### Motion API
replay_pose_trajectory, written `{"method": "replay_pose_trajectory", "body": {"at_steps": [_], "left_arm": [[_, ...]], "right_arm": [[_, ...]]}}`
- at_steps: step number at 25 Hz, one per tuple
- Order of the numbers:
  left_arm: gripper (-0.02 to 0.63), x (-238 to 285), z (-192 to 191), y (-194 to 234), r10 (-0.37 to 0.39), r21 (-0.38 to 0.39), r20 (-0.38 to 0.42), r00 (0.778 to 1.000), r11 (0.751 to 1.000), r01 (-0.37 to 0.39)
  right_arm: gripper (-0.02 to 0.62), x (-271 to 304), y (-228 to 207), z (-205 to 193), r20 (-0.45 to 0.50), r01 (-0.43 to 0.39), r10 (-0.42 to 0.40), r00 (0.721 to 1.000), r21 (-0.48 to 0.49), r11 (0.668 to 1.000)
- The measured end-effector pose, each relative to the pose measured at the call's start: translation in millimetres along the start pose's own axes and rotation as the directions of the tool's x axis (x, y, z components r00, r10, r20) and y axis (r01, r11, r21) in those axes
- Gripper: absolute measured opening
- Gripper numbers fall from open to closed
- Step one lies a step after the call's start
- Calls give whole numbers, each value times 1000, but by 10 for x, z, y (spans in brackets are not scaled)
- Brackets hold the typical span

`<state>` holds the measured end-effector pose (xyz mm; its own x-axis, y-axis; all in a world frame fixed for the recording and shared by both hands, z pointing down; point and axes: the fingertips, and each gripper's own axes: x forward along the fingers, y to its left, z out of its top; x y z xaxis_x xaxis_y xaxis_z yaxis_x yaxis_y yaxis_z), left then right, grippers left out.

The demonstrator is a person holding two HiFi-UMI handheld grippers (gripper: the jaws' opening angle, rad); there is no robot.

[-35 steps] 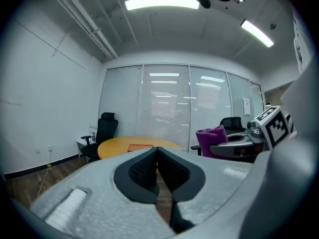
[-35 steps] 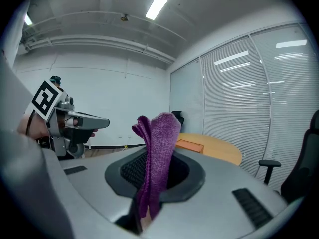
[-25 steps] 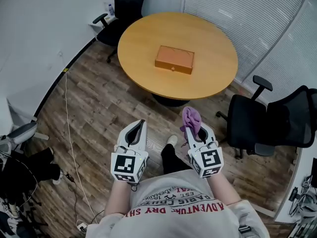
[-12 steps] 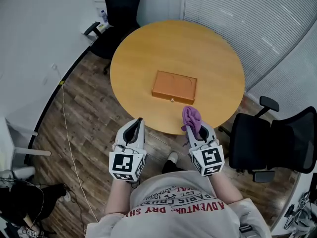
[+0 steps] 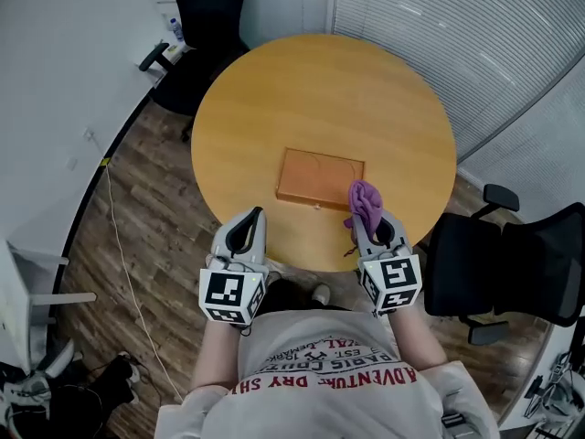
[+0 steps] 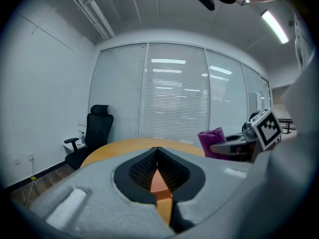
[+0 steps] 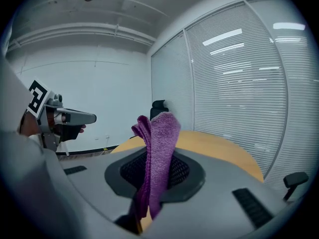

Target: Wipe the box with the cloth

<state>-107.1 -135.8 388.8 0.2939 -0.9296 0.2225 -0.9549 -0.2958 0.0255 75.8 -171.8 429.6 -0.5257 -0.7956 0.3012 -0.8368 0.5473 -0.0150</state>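
Round table, box, right gripper clamping cloth

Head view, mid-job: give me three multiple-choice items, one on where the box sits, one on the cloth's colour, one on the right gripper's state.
1. Where is the box?
A: on a shelf. B: on the table. C: in a cart.
2. What colour is the cloth?
A: purple. B: white. C: green.
3. What state is the right gripper in?
A: open and empty. B: shut on the box. C: shut on the cloth.

Answers:
1 B, the box lies flat on the round tabletop.
2 A, it shows purple in both the head view and the right gripper view.
3 C, the jaws pinch the cloth, which sticks up from between them.
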Motion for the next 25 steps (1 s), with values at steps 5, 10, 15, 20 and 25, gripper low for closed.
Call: {"method": "replay_pose_trajectory", "body": {"at_steps": [5,10,15,20,25], "left_arm": [[9,434,81,217,-67,-7,7,998,998,67],[9,866,185,508,-127,22,-13,992,992,127],[9,1171,176,799,-154,23,-31,988,988,155],[9,1338,93,1029,-200,14,-29,979,980,200],[9,1459,-44,1226,-222,7,-50,974,975,223]], "right_arm": [[66,321,-95,46,-30,57,-57,998,-2,998],[66,747,-120,118,-69,93,-93,993,-6,996],[66,1194,-106,72,-130,95,-102,986,-54,994],[66,1670,-14,2,-178,62,-82,981,-114,992],[66,2146,45,-267,-292,9,-63,954,-181,983]]}}
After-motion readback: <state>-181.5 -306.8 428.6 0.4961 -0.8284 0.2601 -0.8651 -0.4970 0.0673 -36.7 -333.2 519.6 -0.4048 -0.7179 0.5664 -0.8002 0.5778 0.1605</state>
